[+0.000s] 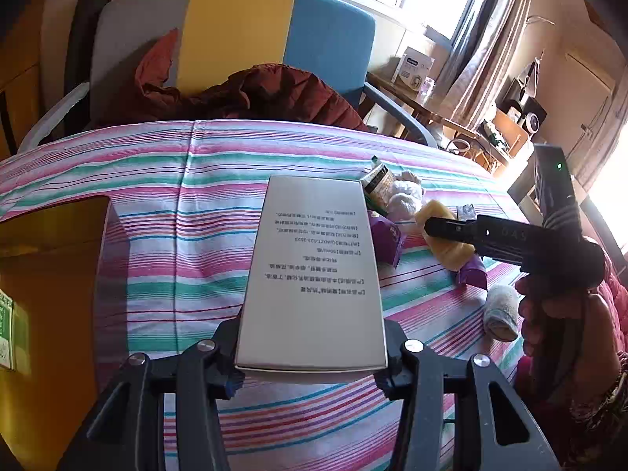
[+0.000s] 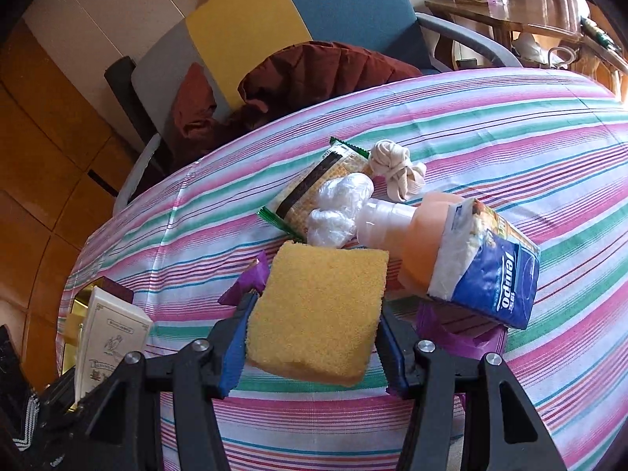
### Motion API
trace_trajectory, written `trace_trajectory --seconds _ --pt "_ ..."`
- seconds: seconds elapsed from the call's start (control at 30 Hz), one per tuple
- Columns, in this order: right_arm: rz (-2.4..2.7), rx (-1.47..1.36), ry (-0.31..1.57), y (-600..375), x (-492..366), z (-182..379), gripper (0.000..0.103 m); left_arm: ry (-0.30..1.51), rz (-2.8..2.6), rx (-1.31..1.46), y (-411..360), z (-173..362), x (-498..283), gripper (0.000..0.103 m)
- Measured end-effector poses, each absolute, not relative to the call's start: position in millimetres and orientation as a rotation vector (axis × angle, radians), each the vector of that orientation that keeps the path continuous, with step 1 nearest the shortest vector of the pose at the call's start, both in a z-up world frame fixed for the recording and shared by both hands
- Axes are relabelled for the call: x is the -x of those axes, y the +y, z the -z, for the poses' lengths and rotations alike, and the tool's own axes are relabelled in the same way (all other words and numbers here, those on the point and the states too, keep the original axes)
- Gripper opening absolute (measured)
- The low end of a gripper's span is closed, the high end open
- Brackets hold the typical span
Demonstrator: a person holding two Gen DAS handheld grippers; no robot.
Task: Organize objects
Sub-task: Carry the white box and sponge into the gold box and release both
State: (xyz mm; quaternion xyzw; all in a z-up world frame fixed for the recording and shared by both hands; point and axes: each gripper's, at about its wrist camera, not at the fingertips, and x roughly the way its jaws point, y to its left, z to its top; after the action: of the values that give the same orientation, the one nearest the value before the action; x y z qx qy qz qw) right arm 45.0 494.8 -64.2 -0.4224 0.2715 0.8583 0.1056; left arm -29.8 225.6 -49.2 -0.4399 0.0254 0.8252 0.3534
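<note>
My left gripper (image 1: 312, 371) is shut on the near end of a pale grey carton (image 1: 314, 271) with printed text, held out over the striped tablecloth (image 1: 165, 235). The same carton shows at the lower left of the right wrist view (image 2: 110, 337). My right gripper (image 2: 314, 337) is shut on a yellow sponge (image 2: 318, 310), held just above the cloth. In the left wrist view the right gripper (image 1: 435, 231) and sponge (image 1: 447, 251) are at the right, with a hand on the handle.
Behind the sponge lie a Tempo tissue pack (image 2: 490, 274), an orange pump bottle (image 2: 408, 235), a plastic wad (image 2: 337, 208), a snack packet (image 2: 310, 184), a knotted cloth (image 2: 396, 172) and purple wrappers (image 2: 247, 278). A golden box (image 1: 51, 274) stands left. A rolled sock (image 1: 500, 314) lies right. A chair (image 1: 235, 35) holds a maroon jacket.
</note>
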Motion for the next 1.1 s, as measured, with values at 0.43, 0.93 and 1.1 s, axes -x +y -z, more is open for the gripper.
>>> trace_trajectory --seconds 0.43,0.93,1.1 --pt "-2.602 1.259 0.719 476.4 -36.3 61.5 0.058 -0.080 -2.302 1.136 133.0 28.4 53.1 0.050" --pt "-2.710 1.251 0.563 447.8 -26.9 54.9 0.058 -0.188 -2.443 1.487 44.7 78.5 122.7 0.051" --pt "-2.760 1.228 0.532 437.9 -26.0 50.0 0.058 -0.177 -2.428 1.529 37.0 84.5 143.0 0.052"
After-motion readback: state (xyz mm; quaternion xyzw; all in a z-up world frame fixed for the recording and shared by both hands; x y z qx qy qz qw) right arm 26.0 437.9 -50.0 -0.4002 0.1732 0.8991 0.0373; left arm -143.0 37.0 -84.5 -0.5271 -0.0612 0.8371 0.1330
